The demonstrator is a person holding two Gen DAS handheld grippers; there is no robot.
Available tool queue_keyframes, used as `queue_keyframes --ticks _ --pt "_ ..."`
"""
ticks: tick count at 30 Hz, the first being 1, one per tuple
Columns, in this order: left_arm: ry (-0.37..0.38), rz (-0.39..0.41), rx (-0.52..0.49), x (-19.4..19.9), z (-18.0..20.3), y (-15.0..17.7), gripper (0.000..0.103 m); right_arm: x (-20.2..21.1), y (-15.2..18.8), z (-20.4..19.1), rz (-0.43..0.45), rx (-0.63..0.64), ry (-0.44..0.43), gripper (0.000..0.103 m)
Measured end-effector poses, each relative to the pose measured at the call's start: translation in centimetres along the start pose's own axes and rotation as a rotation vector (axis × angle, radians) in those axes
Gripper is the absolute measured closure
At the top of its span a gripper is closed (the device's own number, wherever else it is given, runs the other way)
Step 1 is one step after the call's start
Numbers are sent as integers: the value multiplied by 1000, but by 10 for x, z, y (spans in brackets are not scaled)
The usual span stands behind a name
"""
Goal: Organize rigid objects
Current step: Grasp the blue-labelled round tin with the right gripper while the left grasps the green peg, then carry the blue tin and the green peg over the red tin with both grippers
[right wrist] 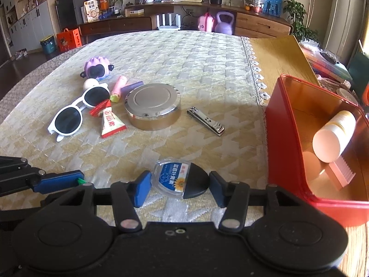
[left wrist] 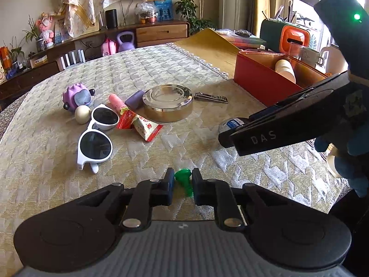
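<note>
My left gripper (left wrist: 183, 178) is shut on a small green plastic piece (left wrist: 184, 180) just above the patterned tablecloth (left wrist: 161, 69); from the right wrist view only a green tip (right wrist: 80, 181) shows at its blue pad. My right gripper (right wrist: 180, 182) has closed onto a round clear-and-black case with a blue label (right wrist: 178, 181), which lies on the cloth with a pad against each side. In the left wrist view the right gripper (left wrist: 237, 127) comes in from the right and covers most of the case (left wrist: 231, 124).
White sunglasses (right wrist: 76, 112), a snack packet (right wrist: 110, 123), a round metal tin (right wrist: 152, 106), a nail clipper (right wrist: 206, 121), a pink tube (right wrist: 118, 87) and a purple toy (right wrist: 98, 68) lie further out. A red box (right wrist: 288, 138) at the right holds a cream bottle (right wrist: 334, 136).
</note>
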State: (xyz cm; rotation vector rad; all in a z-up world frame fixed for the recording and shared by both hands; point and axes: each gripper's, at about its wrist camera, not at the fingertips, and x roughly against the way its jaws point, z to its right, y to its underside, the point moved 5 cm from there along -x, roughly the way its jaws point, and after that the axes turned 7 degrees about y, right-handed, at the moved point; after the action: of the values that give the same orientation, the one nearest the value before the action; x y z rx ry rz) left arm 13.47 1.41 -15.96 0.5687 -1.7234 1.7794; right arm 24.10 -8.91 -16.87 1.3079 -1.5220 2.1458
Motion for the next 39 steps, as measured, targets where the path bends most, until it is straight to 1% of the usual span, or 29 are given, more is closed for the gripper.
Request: queue_keyframes --ticks 9,16,22,31,39 --pt "24 -2 21 8 2 -5 87 30 2 11 37 -29 -8 49" --pt "58 8 16 21 11 -19 87 61 1 18 78 -22 -11 49" --pt "83 22 1 27 19 -31 87 82 -5 32 111 -57 -12 49" --pt "129 63 -24 36 30 -66 87 102 -11 61 147 -68 31 49" --pt "175 78 -73 31 49 -102 87 107 -13 101 153 -105 93 49"
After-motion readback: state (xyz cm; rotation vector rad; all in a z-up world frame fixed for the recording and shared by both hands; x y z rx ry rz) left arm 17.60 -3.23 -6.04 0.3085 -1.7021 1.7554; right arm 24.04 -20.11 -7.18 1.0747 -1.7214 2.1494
